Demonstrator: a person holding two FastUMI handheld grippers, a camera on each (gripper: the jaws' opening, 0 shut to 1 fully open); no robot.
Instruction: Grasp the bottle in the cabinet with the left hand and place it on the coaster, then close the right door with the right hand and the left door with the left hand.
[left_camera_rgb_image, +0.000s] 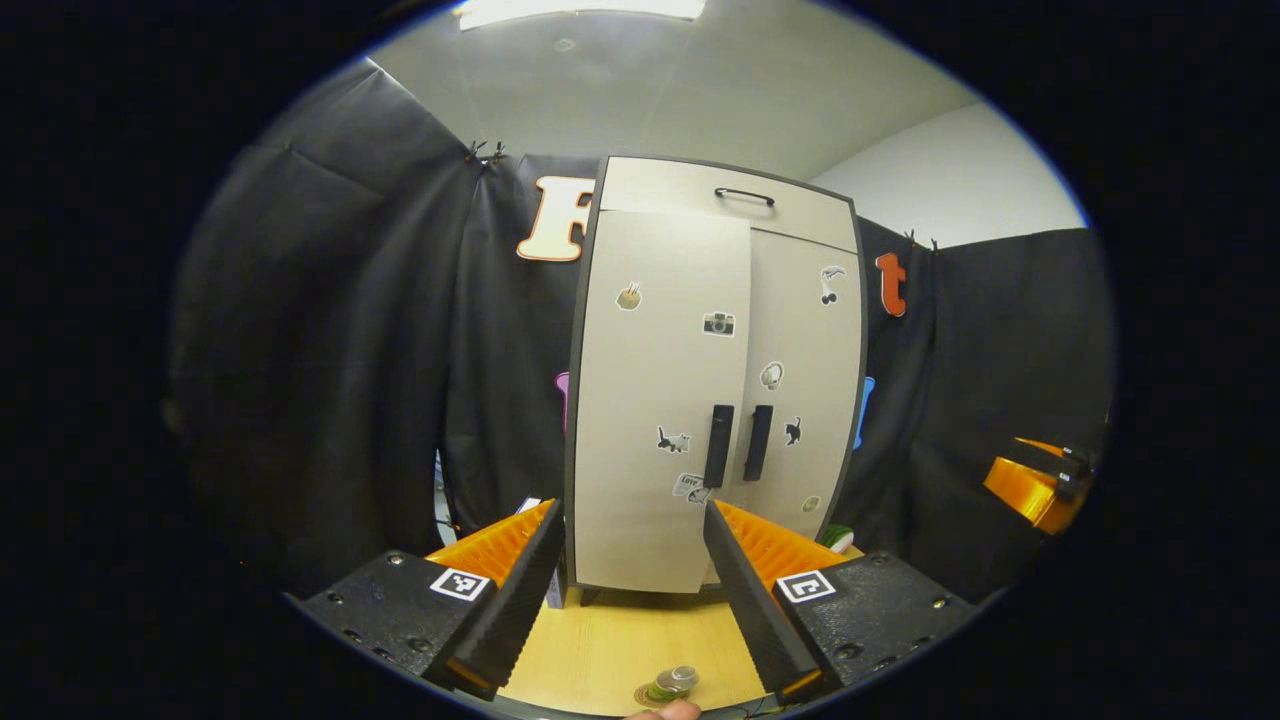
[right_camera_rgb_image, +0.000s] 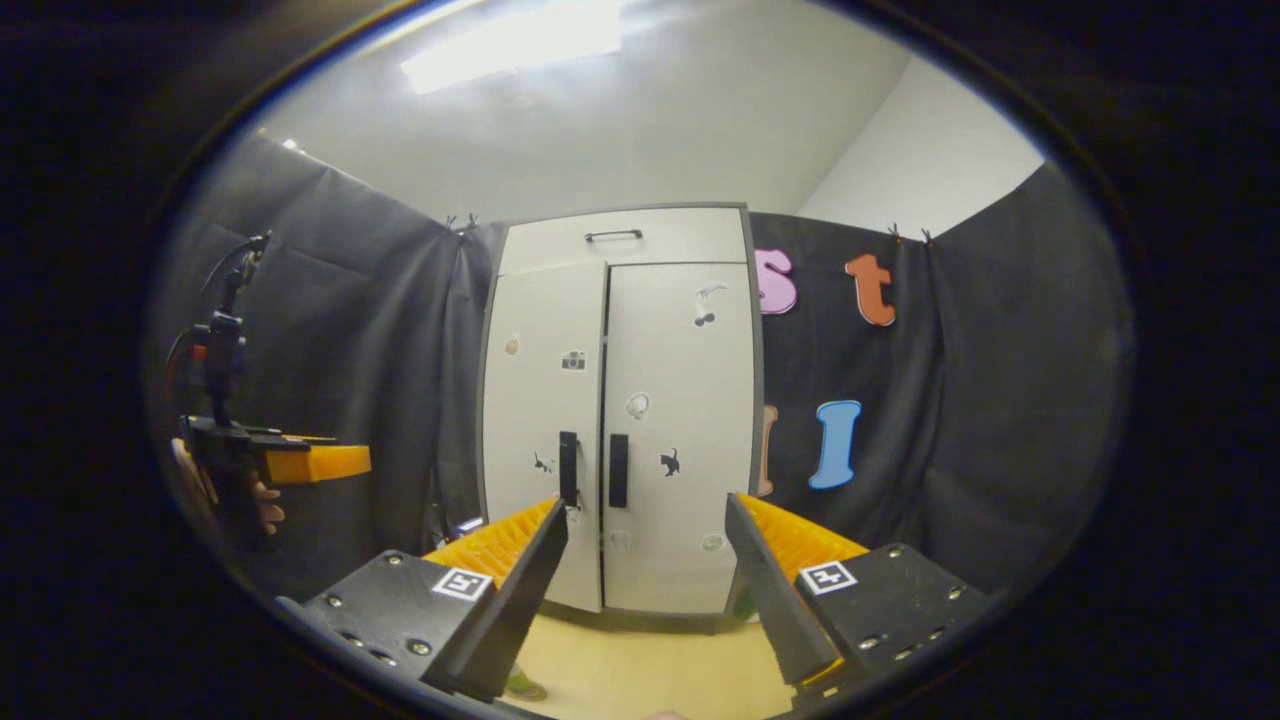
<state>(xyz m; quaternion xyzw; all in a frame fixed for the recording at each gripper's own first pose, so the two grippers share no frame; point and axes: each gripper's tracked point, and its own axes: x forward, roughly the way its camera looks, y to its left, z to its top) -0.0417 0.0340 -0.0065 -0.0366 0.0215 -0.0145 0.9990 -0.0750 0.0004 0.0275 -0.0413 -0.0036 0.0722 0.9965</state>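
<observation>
The pale cabinet stands on the wooden table with both doors against its front. The left door sits slightly proud of the right door, and two dark handles meet at the middle. The bottle, seen from above, stands on the round coaster at the near table edge. My left gripper is open and empty, back from the doors. My right gripper is open and empty too, facing the cabinet. Each view shows the other gripper off to the side: the right gripper and the left gripper.
A drawer with a dark handle tops the cabinet. A green and white object lies at the cabinet's right foot. Bare wooden table stretches between cabinet and bottle. A hand holds the far gripper. Black cloth walls surround the booth.
</observation>
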